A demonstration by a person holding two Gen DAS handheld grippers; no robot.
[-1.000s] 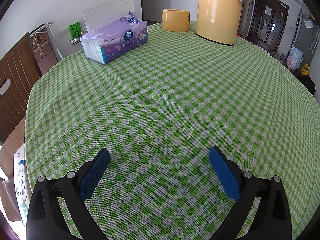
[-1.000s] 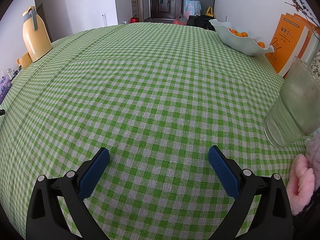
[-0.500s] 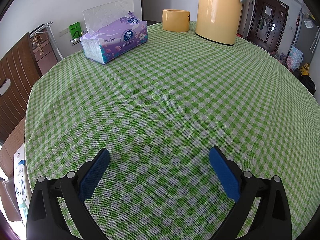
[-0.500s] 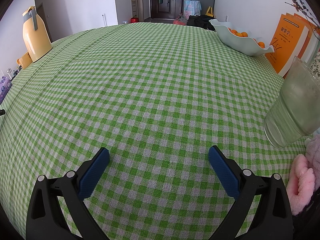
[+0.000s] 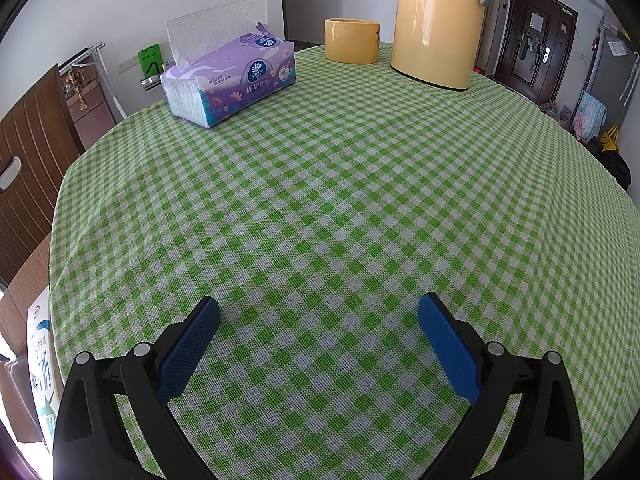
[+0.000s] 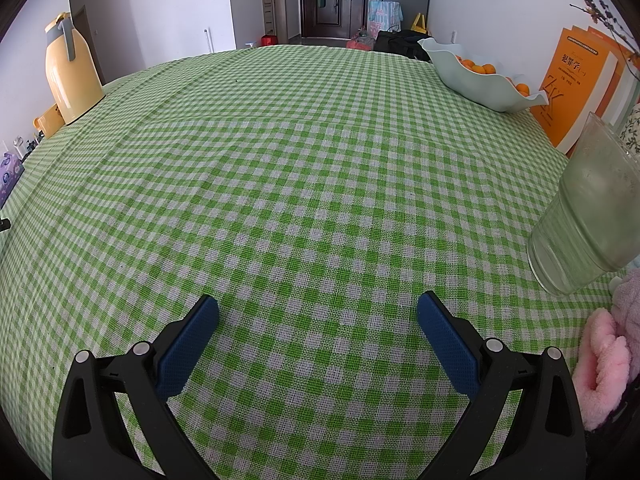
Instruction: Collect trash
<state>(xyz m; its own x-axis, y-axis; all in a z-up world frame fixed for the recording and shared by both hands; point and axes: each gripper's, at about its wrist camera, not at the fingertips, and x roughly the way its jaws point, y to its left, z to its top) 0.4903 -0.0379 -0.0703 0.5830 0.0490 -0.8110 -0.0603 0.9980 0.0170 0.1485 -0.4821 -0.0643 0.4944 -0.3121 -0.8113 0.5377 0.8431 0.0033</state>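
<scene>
The left tongs (image 5: 319,312) are spread wide over the green-and-white checked cloth of the round counter (image 5: 340,200), with nothing between their blue pads (image 5: 188,350). At the far side of the counter in the left wrist view stands a purple pack of tissues (image 5: 230,80) with one white sheet pulled up out of its top. Well to its right is a short yellow cup (image 5: 351,40), and just beside that a tall yellow thermos jug (image 5: 438,20) with a grey handle.

The right tongs (image 6: 318,312) are likewise wide apart and hold nothing — only checked cloth shows between their blue pads (image 6: 448,350). In the right wrist view a frosted, pale green plastic cup (image 6: 588,212) stands near the right edge of the counter, with something pink and fluffy (image 6: 604,360) just below it at the counter's rim. Farther back on the right sits a pale green wavy-rimmed bowl (image 6: 480,80) holding oranges (image 6: 476,68), and beside it orange books (image 6: 576,80) stand upright. The yellow thermos jug appears again at the far left of this view.

No piece of trash can be made out in either view — the stretch of cloth in front of both tongs is bare.
</scene>
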